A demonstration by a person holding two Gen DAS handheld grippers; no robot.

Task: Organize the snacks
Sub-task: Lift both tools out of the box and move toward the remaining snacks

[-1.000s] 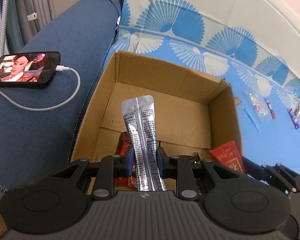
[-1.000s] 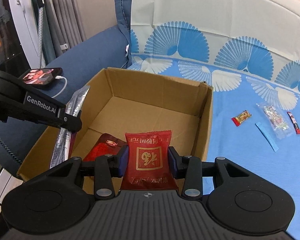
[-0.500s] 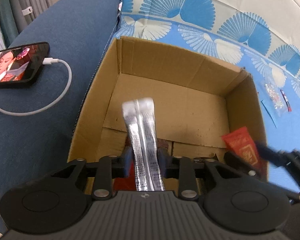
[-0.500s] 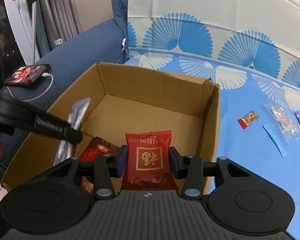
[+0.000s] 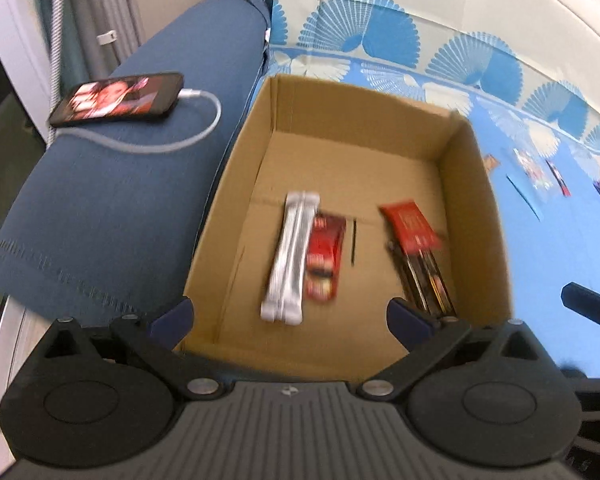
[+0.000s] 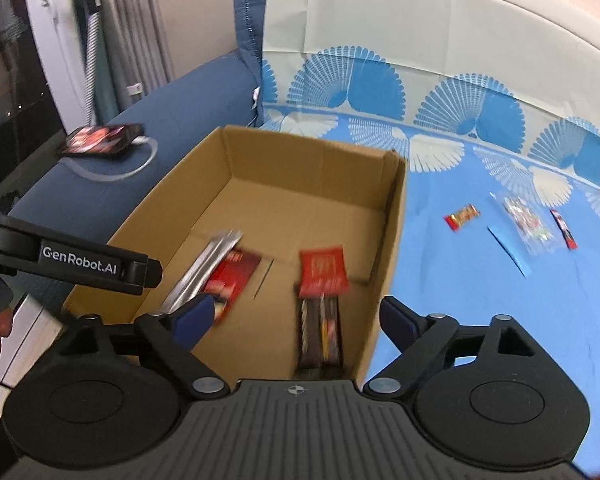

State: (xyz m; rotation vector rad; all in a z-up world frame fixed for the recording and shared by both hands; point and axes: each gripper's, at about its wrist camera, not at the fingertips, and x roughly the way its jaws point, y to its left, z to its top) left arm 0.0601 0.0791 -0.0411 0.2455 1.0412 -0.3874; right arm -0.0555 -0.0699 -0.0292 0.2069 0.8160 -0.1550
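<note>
Gaping wide and holding nothing, the left gripper (image 5: 290, 314) hangs above the near edge of the cardboard box (image 5: 472, 216), its blue-padded fingers (image 5: 172, 316) spread to 9 and 3 o'clock. The right gripper (image 6: 296, 320) is equally splayed and empty over the same box. Inside, on the flat corrugated floor, a long crinkled silver foil sachet (image 5: 290, 256) lies lengthwise at 12 o'clock from the left gripper, touching a glossy red packet (image 5: 326, 256) on its 3 o'clock side. Toward 1 o'clock a small red square pouch (image 5: 410, 226) overlaps dark slim bars (image 5: 424, 276) (blurred, print unreadable). Beyond the box at 2 o'clock, small wrapped sweets (image 6: 462, 216) are scattered on the blue fan-patterned cloth (image 6: 460, 300). At 10 o'clock a phone (image 5: 118, 98) with a white cable rests on a woven navy armrest (image 5: 112, 208).
</note>
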